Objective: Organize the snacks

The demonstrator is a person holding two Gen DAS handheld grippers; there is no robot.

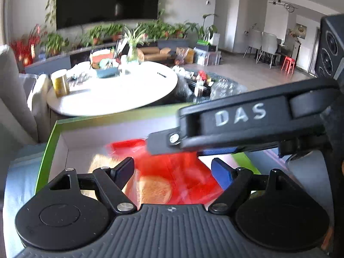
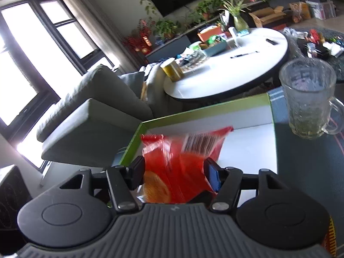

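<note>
A home living room: sofa (image 2: 94,99), wall television (image 1: 105,0), potted plants (image 1: 150,30), round table (image 1: 116,92).

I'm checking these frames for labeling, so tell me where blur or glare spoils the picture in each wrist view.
Left wrist view: the red snack bag is smeared by motion blur, and the white round table is blown out by sunlight. Right wrist view: the bag is streaked, its barcode unreadable; the window is overexposed; the glass mug stays fairly sharp. Both views bend straight edges, fisheye style.

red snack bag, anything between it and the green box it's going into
Nothing visible does. The red snack bag, pinched in the right gripper, hangs over the green box, whose white floor below looks bare. The glass mug stands outside it.
</note>
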